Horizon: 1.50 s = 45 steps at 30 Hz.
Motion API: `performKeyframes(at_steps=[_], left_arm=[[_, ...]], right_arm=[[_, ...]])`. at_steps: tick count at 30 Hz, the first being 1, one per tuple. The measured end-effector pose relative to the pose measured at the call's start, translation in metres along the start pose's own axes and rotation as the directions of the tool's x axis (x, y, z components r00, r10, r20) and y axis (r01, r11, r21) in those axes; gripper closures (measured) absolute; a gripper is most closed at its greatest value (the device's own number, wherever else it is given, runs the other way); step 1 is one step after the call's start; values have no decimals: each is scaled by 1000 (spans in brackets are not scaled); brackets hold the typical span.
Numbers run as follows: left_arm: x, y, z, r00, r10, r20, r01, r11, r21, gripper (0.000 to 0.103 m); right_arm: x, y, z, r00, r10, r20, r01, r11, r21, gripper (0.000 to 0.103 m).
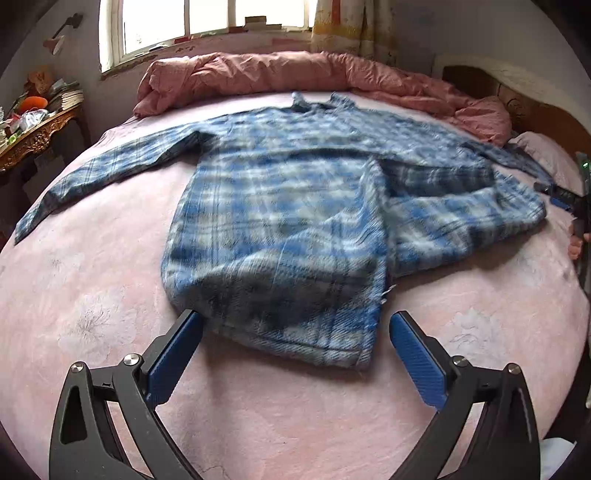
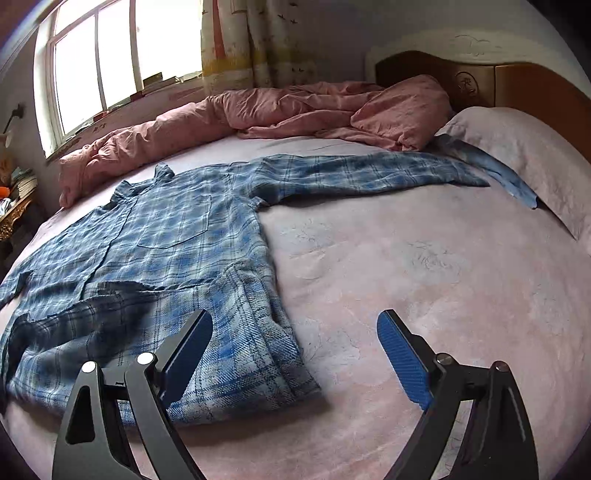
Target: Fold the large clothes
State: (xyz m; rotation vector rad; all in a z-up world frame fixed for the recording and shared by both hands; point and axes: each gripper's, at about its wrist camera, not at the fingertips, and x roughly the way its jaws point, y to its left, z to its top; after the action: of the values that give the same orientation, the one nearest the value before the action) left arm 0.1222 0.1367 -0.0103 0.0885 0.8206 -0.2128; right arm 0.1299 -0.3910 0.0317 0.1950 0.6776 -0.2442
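A blue and white plaid flannel shirt lies spread on my pink bedsheet, a soft, faintly fuzzy cloth printed with pale flower outlines. The shirt's weave is brushed and thick, its checks crossed by darker navy lines, and a square chest pocket shows in the right wrist view. Both long sleeves stretch out sideways; the right one runs up to a pale pink pillow. The lower front is turned up in a loose, rumpled fold, with the hem nearest me. My left gripper stands released, its ribbed blue pads wide apart on either side of the hem corner, not pressing it. My right gripper is likewise spread wide, empty, its left finger over the hem edge and its right over bare sheet. A crumpled salmon quilt is bunched along the far side, below a window, beside a carved wooden headboard
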Motion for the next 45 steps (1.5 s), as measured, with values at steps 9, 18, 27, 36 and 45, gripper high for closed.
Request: performKeyframes(at_steps=[9,18,27,36,45], left_arm=[[11,5,-2,998,46,-31,-49,995,-85,23],[-24,14,16,984,80,156,-55,986,-154,98],[12,72,84,991,12,131,35,936,-350,62],[22,80,46,992,7,124,38,933,-358,18],[56,77,45,993,113,-26,-115,931,-347,67]], right_arm=[[12,51,-16,994,-112,13,112,968,-226,11],[0,73,-22,995,-72,70,91,943,-320,13],[10,47,-14,999,-35,9,36,980,-193,13],[-5,11,11,993,-25,116,35,996,-86,20],[57,34,10,985,107,-132,-130,976,-177,95]])
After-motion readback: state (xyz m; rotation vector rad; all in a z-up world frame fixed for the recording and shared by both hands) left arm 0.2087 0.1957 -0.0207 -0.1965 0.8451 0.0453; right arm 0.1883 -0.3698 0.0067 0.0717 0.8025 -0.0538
